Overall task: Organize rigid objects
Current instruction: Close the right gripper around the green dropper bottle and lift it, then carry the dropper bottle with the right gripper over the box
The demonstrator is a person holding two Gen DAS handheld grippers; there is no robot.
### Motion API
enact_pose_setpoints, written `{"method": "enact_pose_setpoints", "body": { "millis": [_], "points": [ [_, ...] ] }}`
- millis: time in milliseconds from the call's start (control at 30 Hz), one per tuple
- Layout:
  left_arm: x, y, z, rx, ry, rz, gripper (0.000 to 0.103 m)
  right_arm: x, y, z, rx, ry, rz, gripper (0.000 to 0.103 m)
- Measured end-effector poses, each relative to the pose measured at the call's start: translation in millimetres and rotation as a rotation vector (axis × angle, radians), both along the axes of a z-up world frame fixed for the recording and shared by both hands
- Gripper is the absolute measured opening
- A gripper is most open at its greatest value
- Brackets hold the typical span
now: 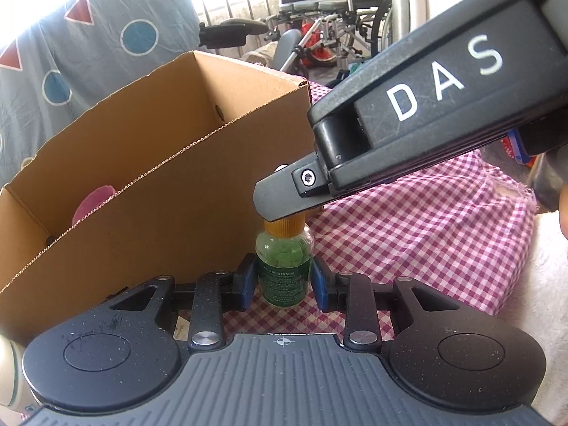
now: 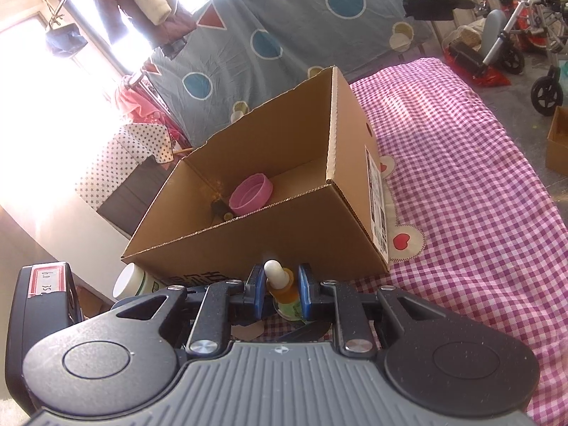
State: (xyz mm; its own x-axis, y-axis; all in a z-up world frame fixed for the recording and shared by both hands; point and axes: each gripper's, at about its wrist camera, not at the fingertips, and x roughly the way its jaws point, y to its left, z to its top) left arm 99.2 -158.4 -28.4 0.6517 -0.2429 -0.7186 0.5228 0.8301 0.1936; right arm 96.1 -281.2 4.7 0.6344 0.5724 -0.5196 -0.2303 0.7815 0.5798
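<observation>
Green bottle (image 1: 284,269), orange cap (image 1: 284,228); pink-white checked cloth (image 1: 408,234); brown box (image 2: 269,241).

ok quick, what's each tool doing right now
left tool: closed on the small green bottle, around its body
right tool: closed on the same bottle's orange cap

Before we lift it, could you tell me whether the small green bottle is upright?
Upright: the bottle stands on the checked cloth, orange cap on top.
</observation>
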Motion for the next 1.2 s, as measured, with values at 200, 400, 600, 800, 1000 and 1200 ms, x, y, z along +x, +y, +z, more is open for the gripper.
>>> {"method": "enact_pose_setpoints", "body": {
  "millis": [200, 400, 600, 800, 1000, 1200],
  "points": [
    [-14.9, 9.9, 14.6, -0.029, -0.032, 0.011, 0.031, -11.5, 6.4, 18.7, -0.021, -0.036, 0.019, 0.022],
    [-33.1, 27.0, 51.7, -0.086, -0.093, 0.05, 0.031, -26.1, 20.0, 64.0, -0.06, -0.126, 0.077, 0.022],
    [-28.6, 48.0, 102.9, -0.14, -0.162, 0.117, 0.031, -19.9, 39.9, 120.0, -0.085, -0.247, 0.182, 0.022],
    [23.3, 66.8, 125.4, -0.192, -0.125, 0.191, 0.031, 35.7, 67.2, 151.3, -0.11, -0.259, 0.277, 0.022],
    [97.3, 76.2, 111.7, -0.274, 0.045, 0.274, 0.031, 120.3, 87.2, 139.3, -0.13, -0.141, 0.314, 0.022],
    [160.2, 80.9, 78.9, -0.315, 0.211, 0.35, 0.032, 193.6, 94.4, 100.8, -0.137, 0.001, 0.315, 0.022]
  ]
}}
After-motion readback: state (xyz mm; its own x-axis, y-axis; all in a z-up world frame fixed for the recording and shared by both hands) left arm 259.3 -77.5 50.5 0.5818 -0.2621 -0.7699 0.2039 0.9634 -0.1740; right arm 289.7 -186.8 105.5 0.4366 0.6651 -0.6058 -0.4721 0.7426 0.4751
